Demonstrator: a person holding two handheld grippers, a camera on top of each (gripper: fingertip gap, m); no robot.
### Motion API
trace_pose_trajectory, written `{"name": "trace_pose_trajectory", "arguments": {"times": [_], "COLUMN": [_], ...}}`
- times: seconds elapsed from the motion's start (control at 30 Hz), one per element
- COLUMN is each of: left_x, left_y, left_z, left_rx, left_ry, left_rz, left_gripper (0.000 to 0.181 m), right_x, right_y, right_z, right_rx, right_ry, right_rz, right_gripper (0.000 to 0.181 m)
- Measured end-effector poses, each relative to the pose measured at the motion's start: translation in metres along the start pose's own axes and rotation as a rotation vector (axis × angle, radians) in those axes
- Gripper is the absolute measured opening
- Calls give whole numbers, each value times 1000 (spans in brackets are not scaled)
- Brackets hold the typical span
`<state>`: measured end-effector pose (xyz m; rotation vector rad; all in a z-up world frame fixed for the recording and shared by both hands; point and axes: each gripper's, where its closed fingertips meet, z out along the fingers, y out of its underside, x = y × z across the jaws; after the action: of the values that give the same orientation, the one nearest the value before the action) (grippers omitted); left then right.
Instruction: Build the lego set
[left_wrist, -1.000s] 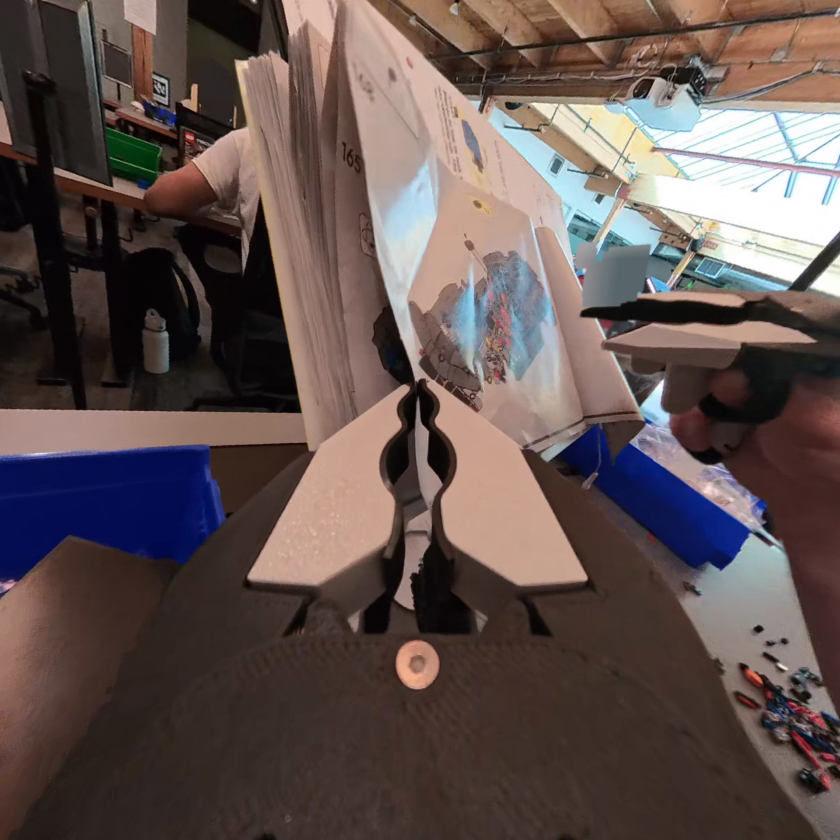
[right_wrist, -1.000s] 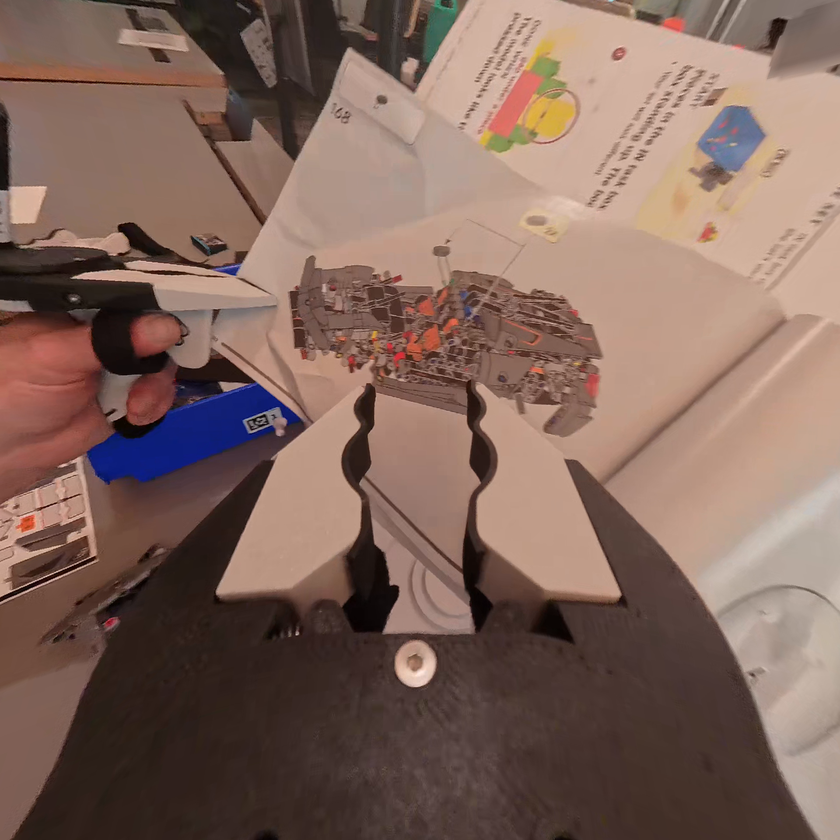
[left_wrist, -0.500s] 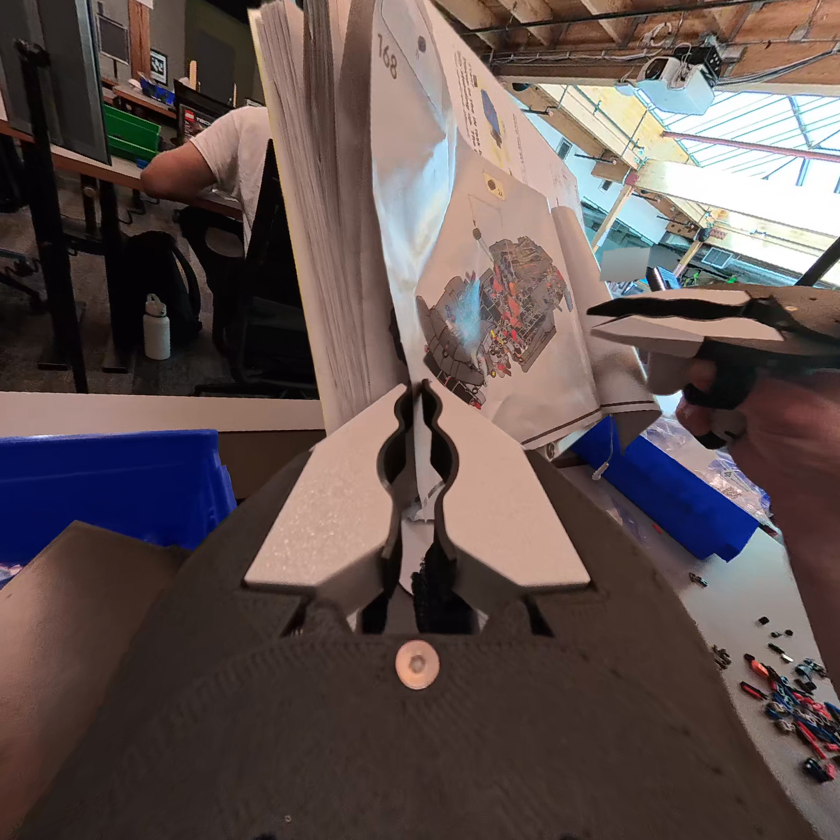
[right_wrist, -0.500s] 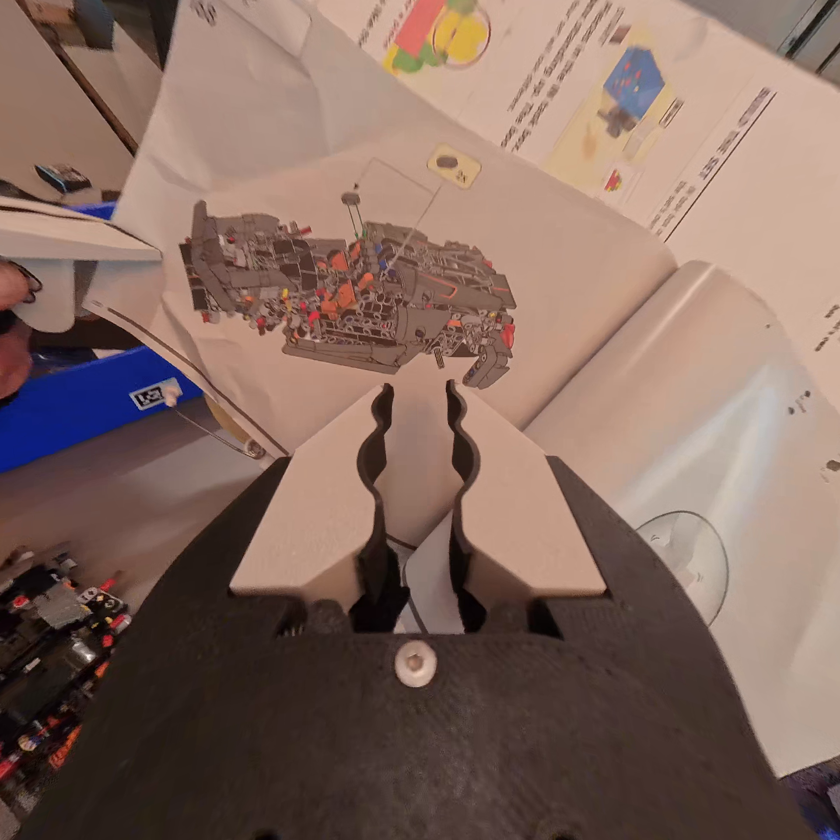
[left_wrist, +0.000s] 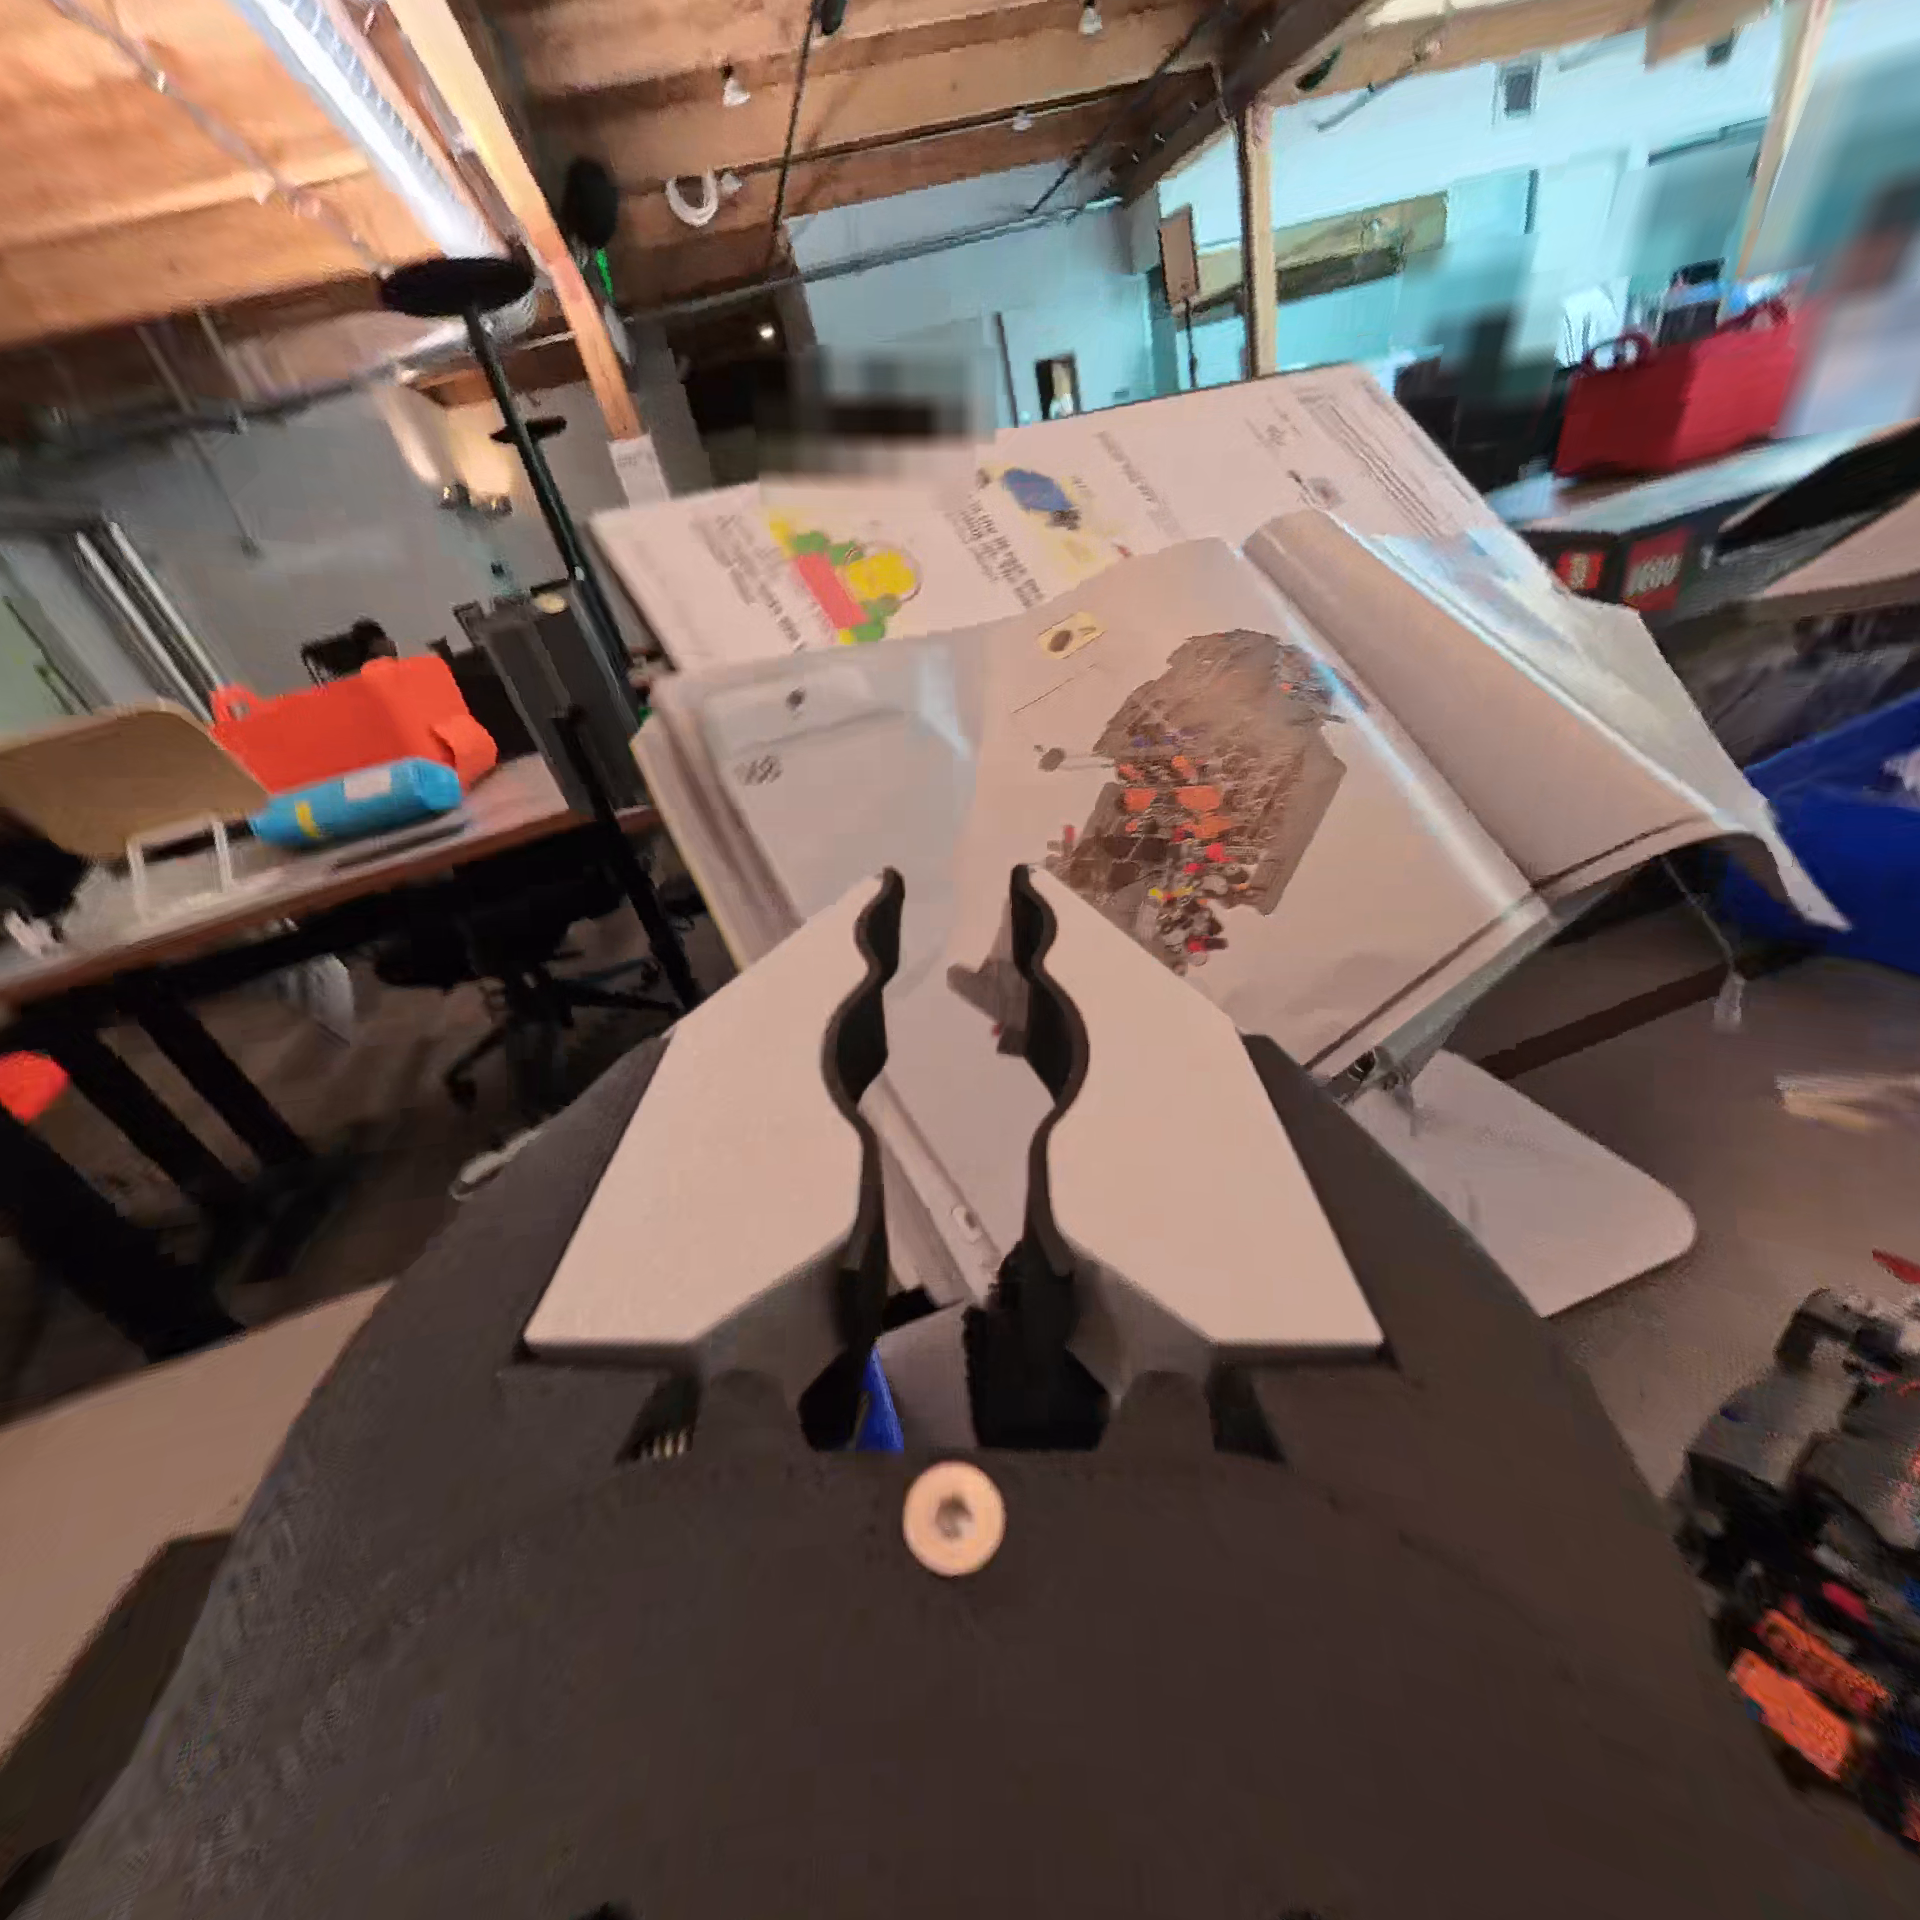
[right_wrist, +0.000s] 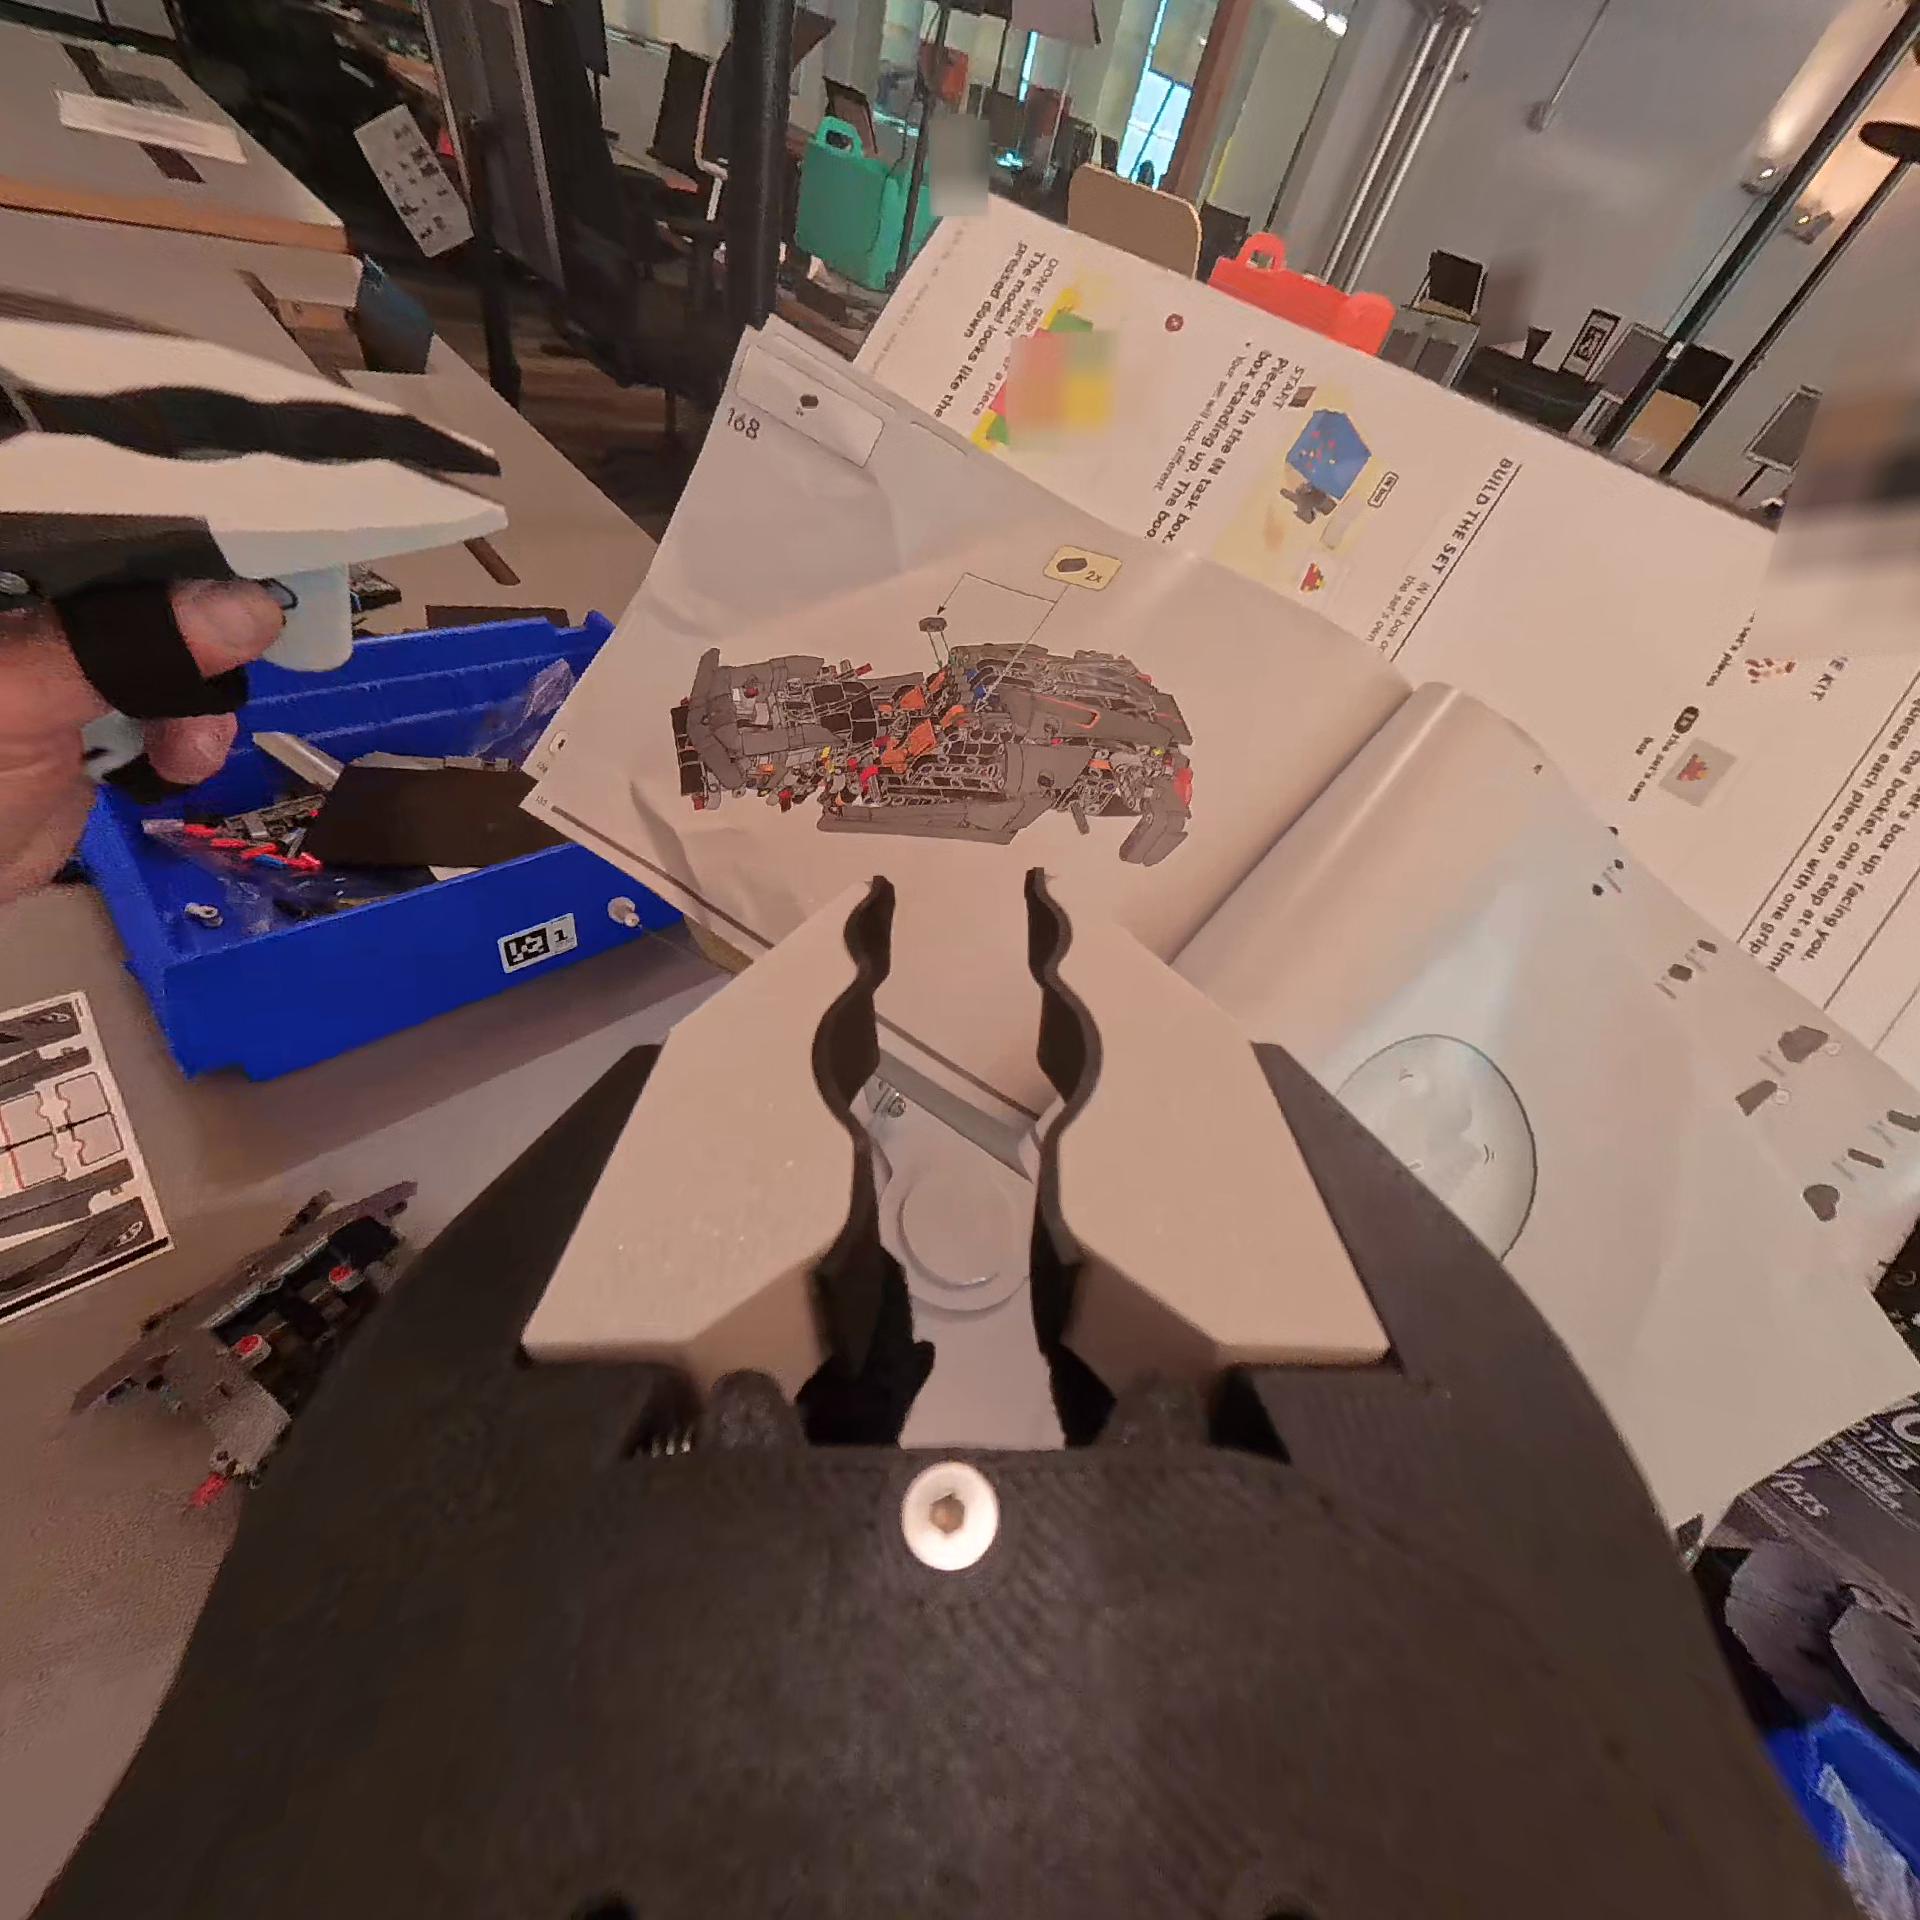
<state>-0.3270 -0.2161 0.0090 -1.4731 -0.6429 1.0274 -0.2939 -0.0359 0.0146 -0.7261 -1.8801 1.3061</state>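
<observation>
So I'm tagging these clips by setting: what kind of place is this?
Probably a shared workshop or lab in an open loft-style building: exposed wooden ceiling beams, rows of work tables with office chairs, and blue parts bins beside an instruction booklet on a stand.

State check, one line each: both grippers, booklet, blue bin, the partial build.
left gripper: open, empty
right gripper: open, empty
instruction booklet: open, propped on a stand, free of both grippers
blue bin: open-topped, loose parts and a dark sheet inside
partial lego build: flat on the table, unheld
sticker sheet: flat on the table
</observation>
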Motion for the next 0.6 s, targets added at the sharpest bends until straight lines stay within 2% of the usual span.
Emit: {"name": "trace_pose_trajectory", "arguments": {"times": [0.03,0.1,0.13,0.2,0.4,0.5,0.6], "left_x": [13,35,42,48,24,19,19], "left_y": [-6,-7,-5,7,58,73,74], "left_z": [4,17,24,38,63,64,64], "left_rx": [-9,-62,-86,-148,-337,-348,-330], "left_ry": [20,68,85,103,46,61,80], "left_rz": [70,175,199,219,216,154,106], "left_gripper": [12,0,0,0,0,0,0], "right_x": [-1,-4,-3,-6,-10,-13,-13], "right_y": [4,10,11,17,61,70,70], "right_z": [2,11,17,35,97,106,108], "right_rx": [-10,-30,-34,-72,-272,-292,-287], "right_ry": [-4,-20,-16,-31,-89,-107,-130], "right_rz": [-1,-8,-22,-56,-91,-54,-30], "right_gripper": [18,5,0,0,0,0,0]}}
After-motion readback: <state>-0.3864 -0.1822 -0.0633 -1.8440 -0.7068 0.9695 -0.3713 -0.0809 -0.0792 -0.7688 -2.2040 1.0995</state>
